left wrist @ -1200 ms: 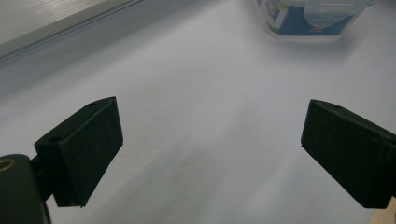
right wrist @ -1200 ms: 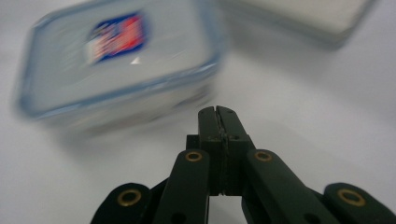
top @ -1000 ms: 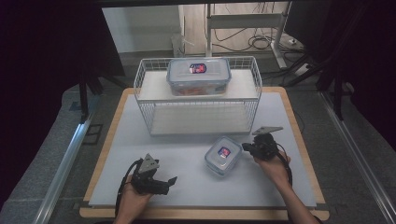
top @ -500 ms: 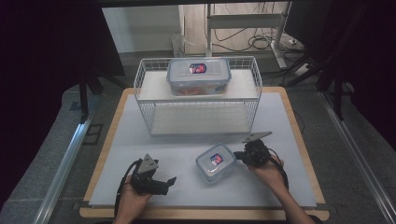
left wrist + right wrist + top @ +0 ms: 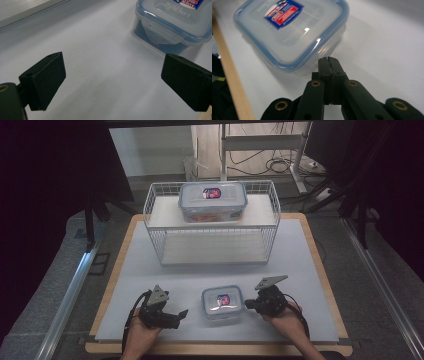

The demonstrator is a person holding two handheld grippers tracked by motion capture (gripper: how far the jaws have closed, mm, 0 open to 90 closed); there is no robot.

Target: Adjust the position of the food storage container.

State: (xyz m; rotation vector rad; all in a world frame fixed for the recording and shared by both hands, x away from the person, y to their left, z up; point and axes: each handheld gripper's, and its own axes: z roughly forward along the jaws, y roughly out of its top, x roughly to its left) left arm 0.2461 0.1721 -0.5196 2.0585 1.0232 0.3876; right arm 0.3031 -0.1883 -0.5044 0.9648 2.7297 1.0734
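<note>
Nearest the person, the left gripper [image 5: 172, 314] rests on the table [image 5: 310, 270] with its jaws spread wide and nothing between them. The right gripper [image 5: 248, 305] has its jaws pressed together, tips against the side of the small container [image 5: 222, 302] (blue-rimmed lid, red and blue label), which sits between the two grippers. Farther back stands a white wire rack [image 5: 212, 225] with a larger container [image 5: 213, 200] on top.

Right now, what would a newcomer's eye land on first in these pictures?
Probably the small clear plastic box with a blue-rimmed lid, at the near edge of the pale grey mat between both hands. The right gripper, fingers shut, touches its side. Behind, a larger clear lidded box sits atop a white wire rack.
</note>
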